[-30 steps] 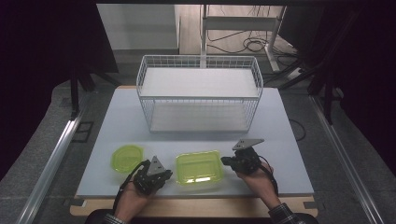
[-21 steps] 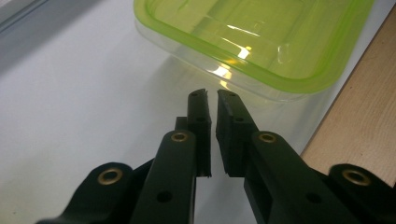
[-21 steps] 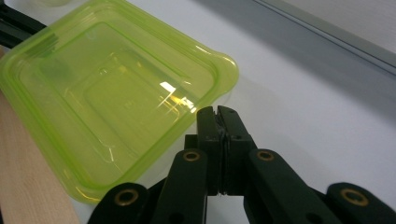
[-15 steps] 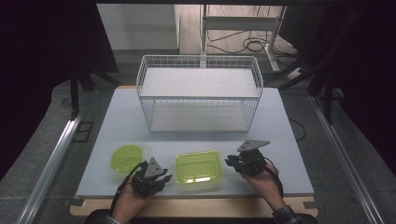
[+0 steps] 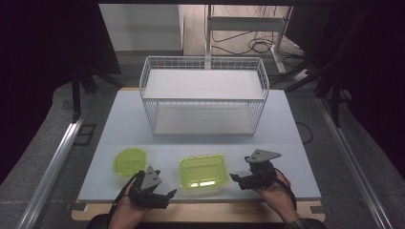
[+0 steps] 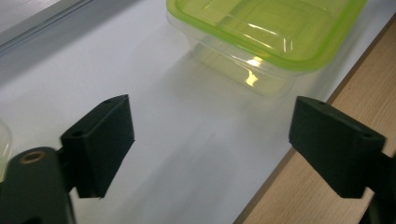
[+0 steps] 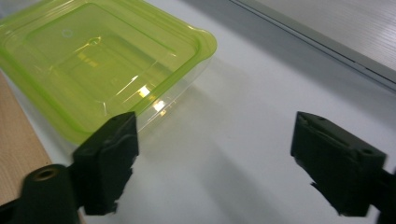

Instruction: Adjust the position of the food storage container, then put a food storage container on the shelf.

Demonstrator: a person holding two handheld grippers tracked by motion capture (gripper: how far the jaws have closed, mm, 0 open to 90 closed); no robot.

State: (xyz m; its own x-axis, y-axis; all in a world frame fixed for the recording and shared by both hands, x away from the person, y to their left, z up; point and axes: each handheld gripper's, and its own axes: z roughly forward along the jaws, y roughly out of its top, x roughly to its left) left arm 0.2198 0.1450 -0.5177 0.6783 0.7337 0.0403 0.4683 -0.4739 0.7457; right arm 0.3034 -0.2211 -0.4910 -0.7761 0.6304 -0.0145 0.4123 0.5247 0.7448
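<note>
Both grippers have been drawn slightly back from the rectangular container since the earlier frames, and their jaws have just been opening, with nothing between them. Left gripper (image 5: 168,192): jaws spread wide, empty, held just left of the container at the table's near edge. Right gripper (image 5: 237,177): jaws likewise wide, empty, held just right of the container. Rectangular food container (image 5: 202,172), clear base with green lid (image 7: 93,60) seated on top: placed on the white tabletop (image 5: 286,138) near its front edge, between the two grippers, touched by neither. Round green-lidded container (image 5: 129,161): set to the left, apart from the first. White wire basket (image 5: 204,98): standing farther back, nothing seen inside. Progress, as judged: the lid appears pressed on and the container released; if the containers are meant for the basket, that remains to be done.
</note>
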